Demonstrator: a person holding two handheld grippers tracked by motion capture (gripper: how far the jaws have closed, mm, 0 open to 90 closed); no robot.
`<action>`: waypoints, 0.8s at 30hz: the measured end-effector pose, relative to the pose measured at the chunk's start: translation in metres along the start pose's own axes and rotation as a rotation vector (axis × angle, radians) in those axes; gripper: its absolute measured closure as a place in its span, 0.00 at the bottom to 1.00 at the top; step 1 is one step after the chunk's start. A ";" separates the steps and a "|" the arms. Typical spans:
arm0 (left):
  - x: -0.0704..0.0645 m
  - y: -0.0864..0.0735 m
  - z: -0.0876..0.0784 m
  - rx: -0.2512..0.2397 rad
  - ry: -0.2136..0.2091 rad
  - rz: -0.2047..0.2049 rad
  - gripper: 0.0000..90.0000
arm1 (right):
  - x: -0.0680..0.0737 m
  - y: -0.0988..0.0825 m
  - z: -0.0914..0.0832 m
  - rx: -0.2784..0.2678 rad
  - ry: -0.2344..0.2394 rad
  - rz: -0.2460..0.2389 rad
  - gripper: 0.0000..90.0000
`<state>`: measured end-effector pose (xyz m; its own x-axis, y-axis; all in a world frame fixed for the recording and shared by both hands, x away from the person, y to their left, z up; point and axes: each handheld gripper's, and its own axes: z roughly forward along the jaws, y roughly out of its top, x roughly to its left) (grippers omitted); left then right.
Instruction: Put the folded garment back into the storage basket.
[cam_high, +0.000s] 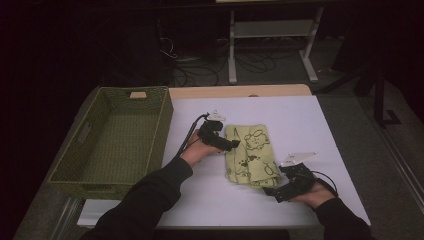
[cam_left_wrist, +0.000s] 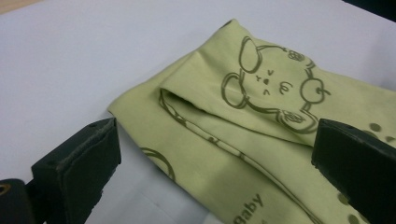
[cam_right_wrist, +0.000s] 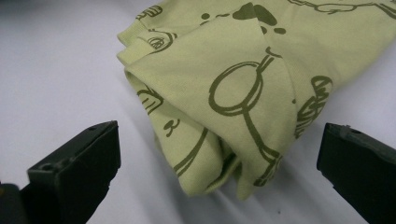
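Here the folded green cloth (cam_high: 251, 155) lies on the white table (cam_high: 300, 120) just right of the woven basket (cam_high: 120, 140), its long side running away from the person, and the two hands bracket it. The left gripper (cam_high: 235, 144) points in at the cloth's left edge about midway along, jaws spread wide and holding nothing, the folded edge (cam_left_wrist: 196, 107) right between them. The right gripper (cam_high: 272, 192) sits at the near right corner (cam_right_wrist: 224, 177), jaws equally wide and empty, so both look about equally close for a pinch.

Cloth (cam_high: 251, 155) right of basket (cam_high: 116, 142)
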<state>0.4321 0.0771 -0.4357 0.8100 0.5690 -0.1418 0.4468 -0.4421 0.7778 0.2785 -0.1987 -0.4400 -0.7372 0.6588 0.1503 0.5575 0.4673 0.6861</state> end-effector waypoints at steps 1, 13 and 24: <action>0.002 0.001 0.001 0.000 0.002 -0.001 0.00 | 0.000 0.000 0.000 -0.001 0.000 0.000 0.00; 0.015 0.009 0.010 0.004 0.033 -0.002 0.10 | 0.001 0.000 -0.001 -0.005 0.002 -0.002 0.00; 0.026 0.014 0.017 0.016 0.070 -0.023 0.21 | 0.001 0.000 -0.001 -0.003 0.003 -0.003 0.00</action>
<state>0.4656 0.0741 -0.4389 0.7712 0.6259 -0.1160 0.4713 -0.4390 0.7650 0.2779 -0.1986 -0.4392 -0.7399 0.6556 0.1508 0.5543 0.4670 0.6889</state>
